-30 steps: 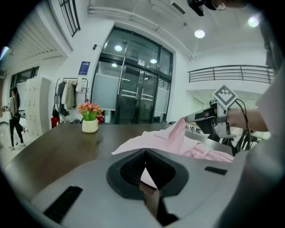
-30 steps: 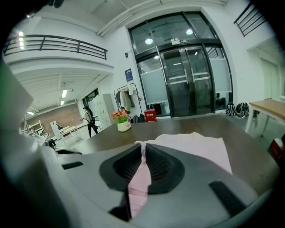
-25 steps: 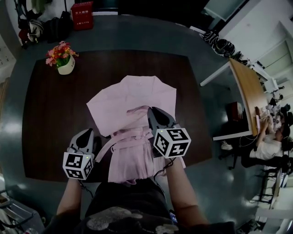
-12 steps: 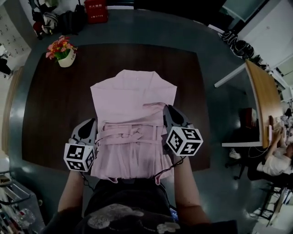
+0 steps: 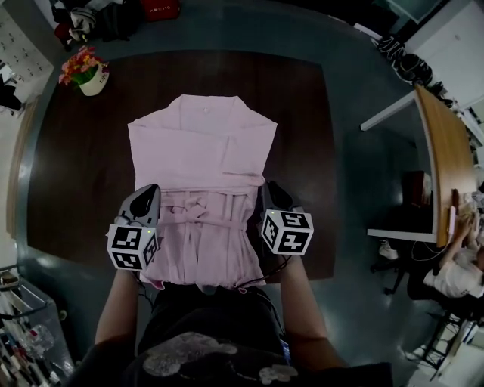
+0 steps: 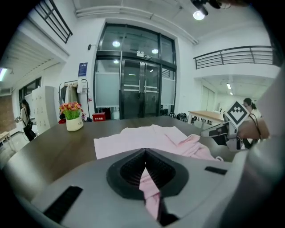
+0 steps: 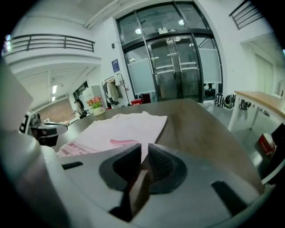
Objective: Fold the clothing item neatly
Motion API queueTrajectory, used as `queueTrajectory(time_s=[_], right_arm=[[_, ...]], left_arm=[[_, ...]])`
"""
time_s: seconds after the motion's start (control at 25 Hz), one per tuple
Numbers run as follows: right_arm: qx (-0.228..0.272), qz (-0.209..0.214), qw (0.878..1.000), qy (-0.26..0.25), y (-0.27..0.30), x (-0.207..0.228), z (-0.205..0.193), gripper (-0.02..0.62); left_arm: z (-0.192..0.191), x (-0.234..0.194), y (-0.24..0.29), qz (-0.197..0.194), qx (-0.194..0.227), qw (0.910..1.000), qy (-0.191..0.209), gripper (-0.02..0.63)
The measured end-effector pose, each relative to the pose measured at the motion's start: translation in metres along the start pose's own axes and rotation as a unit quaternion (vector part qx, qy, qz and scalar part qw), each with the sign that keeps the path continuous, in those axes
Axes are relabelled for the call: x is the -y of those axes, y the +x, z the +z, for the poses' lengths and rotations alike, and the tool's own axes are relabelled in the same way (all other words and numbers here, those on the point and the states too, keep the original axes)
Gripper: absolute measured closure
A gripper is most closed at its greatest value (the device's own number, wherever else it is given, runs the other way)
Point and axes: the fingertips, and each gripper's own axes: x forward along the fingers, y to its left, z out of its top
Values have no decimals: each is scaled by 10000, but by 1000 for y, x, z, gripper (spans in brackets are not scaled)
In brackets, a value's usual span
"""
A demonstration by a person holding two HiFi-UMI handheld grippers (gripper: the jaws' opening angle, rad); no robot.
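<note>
A pale pink garment (image 5: 201, 166) with waist ties lies spread on the dark wooden table (image 5: 302, 136), its lower part hanging over the near edge. My left gripper (image 5: 149, 198) is shut on the garment's left side at the waist; pink cloth (image 6: 149, 191) shows pinched between its jaws in the left gripper view. My right gripper (image 5: 269, 196) is shut on the garment's right side, with cloth (image 7: 141, 176) caught between the jaws in the right gripper view. The garment's upper half (image 7: 124, 127) lies flat beyond both grippers.
A white pot of flowers (image 5: 85, 69) stands at the table's far left corner. A lighter wooden desk (image 5: 445, 151) stands to the right with a seated person (image 5: 454, 272) near it. Red box and bags (image 5: 155, 9) sit on the floor beyond the table.
Both grippers pulled apart and toward the near edge, drawing the bunched lower part of the garment out flat and wide. The garment now lies spread, squarer on the table.
</note>
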Motion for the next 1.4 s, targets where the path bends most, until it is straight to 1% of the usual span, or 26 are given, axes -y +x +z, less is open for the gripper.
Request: queueTrajectory(time_s=[0.08,0.16,0.2,0.28,0.36,0.4,0.48,0.56,0.6,0.64,0.72,0.84,0.96,1.04,1.12,1.24,1.32,1.4], right_arm=[[68,49,9994,-329,-4,2,8,575],[145,252,9954,-908,-4,-9,20,574],[165,409,9909,-1269,-1,-19,27,566],[47,823,9780,-1918,12,-46,33,510],[-282,1195,9649,-2321,29,-70,27,478],[-439,1280,9589,-2495,39,-78,21,474],[-664,1229,9474,-2881,55,-87,11,472],[-797,992,9394,-3184,69,-89,6,474],[-822,854,9376,-3267,73,-88,6,474],[-802,722,9383,-3286,75,-86,8,484],[-694,460,9451,-3160,77,-77,17,517],[-661,45,9552,-2884,77,-50,28,517],[-627,-328,9662,-2477,78,-21,37,522],[-533,-593,9723,-2195,77,-3,43,571],[-506,-899,9756,-1939,75,19,44,575],[-474,-1392,9764,-1583,69,51,43,575],[-366,-1516,9789,-1318,62,63,47,575],[-193,-1369,9852,-1009,60,65,54,575]], left_arm=[[0,9,3,33,0,10000,-38,598],[0,17,3,48,-6,10000,-62,598],[0,19,4,50,-8,10000,-71,598],[-1,20,5,50,-15,9999,-111,598],[-4,21,6,43,-32,9998,-181,598],[-7,21,7,30,-48,9998,-211,598],[-9,20,11,-28,-73,9997,-231,598],[-7,17,15,-106,-66,9997,-210,598],[-6,15,16,-139,-62,9997,-205,598],[-5,13,17,-170,-61,9996,-213,598],[-4,9,20,-239,-64,9994,-230,598],[-1,0,25,-338,-73,9993,-172,598],[1,-14,31,-374,-79,9992,-139,598],[3,-22,35,-383,-62,9992,-123,598],[5,-28,38,-393,-55,9992,-86,598],[8,-39,43,-392,-50,9992,16,598],[12,-50,48,-399,-36,9992,75,598],[14,-62,57,-473,-131,9988,77,597]])
